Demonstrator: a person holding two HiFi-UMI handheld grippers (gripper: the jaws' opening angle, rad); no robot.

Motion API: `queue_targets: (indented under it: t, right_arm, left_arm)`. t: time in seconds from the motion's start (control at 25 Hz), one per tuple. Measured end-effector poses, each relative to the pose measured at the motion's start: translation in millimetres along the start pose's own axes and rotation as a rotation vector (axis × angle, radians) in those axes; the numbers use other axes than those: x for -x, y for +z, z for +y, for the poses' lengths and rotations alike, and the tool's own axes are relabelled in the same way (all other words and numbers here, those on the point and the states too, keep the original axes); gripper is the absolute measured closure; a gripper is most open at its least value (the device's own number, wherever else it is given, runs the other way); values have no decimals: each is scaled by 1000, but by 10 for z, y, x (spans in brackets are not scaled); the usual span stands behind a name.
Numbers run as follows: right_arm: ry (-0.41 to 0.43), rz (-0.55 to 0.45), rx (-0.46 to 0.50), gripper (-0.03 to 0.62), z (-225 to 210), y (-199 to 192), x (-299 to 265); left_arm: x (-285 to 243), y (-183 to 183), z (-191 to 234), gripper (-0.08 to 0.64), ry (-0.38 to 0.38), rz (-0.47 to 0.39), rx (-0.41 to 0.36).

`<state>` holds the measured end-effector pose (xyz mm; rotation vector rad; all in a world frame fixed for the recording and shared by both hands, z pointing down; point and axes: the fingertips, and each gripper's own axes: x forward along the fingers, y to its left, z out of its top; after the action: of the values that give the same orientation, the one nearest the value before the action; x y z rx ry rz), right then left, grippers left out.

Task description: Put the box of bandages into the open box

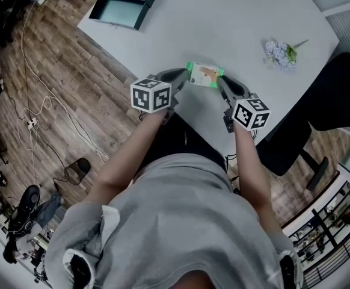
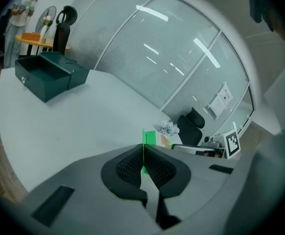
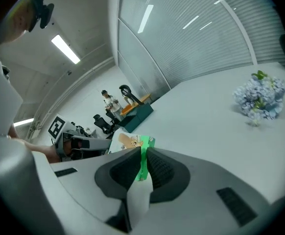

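The box of bandages point(image 1: 204, 75) is small, green and white, and it is held between my two grippers above the near part of the white table point(image 1: 223, 23). My left gripper point(image 1: 186, 73) is shut on its left end, where a thin green edge point(image 2: 143, 153) shows between the pads. My right gripper point(image 1: 219, 80) is shut on its right end point(image 3: 143, 161). The open box point(image 1: 124, 3), dark green with its lid up, stands at the table's far left corner and also shows in the left gripper view point(image 2: 47, 75).
A small bunch of pale blue flowers point(image 1: 280, 53) lies on the table to the right. A black office chair point(image 1: 325, 101) stands past the table's right edge. Cables point(image 1: 42, 110) trail over the wooden floor at left. A person point(image 2: 20, 13) stands far behind the open box.
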<state>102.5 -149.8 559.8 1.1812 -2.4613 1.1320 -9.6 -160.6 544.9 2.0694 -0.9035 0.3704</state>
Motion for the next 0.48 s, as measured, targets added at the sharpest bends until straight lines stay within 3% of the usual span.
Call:
queue_targets:
  t: [0.24, 0.48]
  right_arm:
    - [59, -49, 90, 525, 404, 522, -514]
    - [107, -19, 125, 525, 724, 537, -675]
  left_arm:
    - [554, 779, 252, 540, 7, -175, -51]
    - [961, 1313, 765, 540, 106, -285, -81]
